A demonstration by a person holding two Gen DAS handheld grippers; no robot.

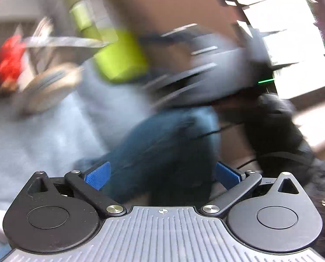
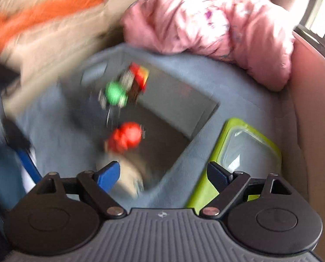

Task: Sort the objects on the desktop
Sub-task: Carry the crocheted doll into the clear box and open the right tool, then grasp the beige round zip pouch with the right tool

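Both views are smeared, so we read them with care. Our right tool (image 2: pixel 164 174) points down over a grey bin (image 2: pixel 179 100) sunk in a blue-grey cloth (image 2: pixel 53 131); its blue pads stand wide apart with nothing clamped between them. Inside the bin, at about 11 o'clock from the tool, lie a red round toy (image 2: pixel 125 136), a green ball (image 2: pixel 115 93) and a red-and-yellow block (image 2: pixel 140 74). A pale object (image 2: pixel 127 174) sits just ahead of the left pad; we cannot tell what it is. A lime-rimmed lidded container (image 2: pixel 238 152) lies at 2 o'clock, beside the bin, and a pink quilted garment (image 2: pixel 206 21) is heaped beyond it at 12.

Our left tool (image 1: pixel 162 174) also has its pads apart and holds nothing; a lime-green bottle-like thing (image 1: pixel 118 56) shows at 11 o'clock, too blurred to name surely.

We judge that we are between picks. The next move calls for choosing an unsorted item and steadying the open tool squarely over it.
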